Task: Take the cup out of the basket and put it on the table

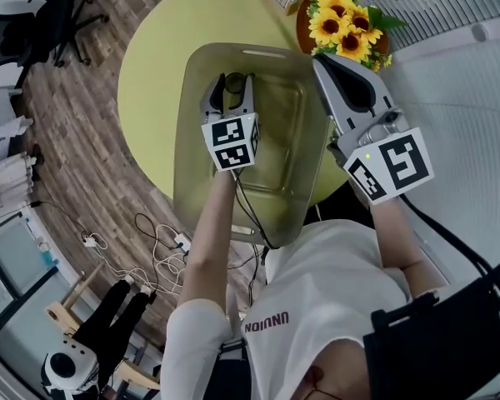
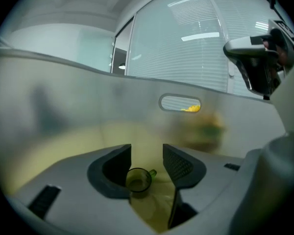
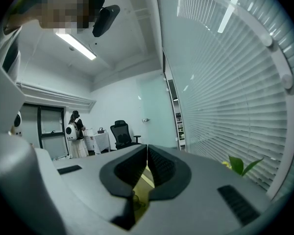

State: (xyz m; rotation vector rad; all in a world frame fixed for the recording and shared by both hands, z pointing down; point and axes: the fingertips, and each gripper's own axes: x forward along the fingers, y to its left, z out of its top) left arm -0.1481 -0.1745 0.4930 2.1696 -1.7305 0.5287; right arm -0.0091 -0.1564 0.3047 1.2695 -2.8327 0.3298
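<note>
Two grippers being used. Left gripper (image 2: 147,161) being held wide around small green cup (image 2: 138,180), pads not pressing, so cup can be grabbed. Cup sitting inside basket (image 1: 193,90) on table (image 1: 150,57). Right gripper (image 3: 147,165) being held closed, empty, beside basket rim.

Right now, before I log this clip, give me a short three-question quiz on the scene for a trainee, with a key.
1. True or false: the cup is inside the basket.
2. The jaws of the left gripper are: A) shut on the cup; B) apart, with the cup between them; C) apart, with nothing between them.
3. What yellow thing stands at the far edge of the table, past the basket?

Key: 1 true. 2 B. 3 the sunflowers.
</note>
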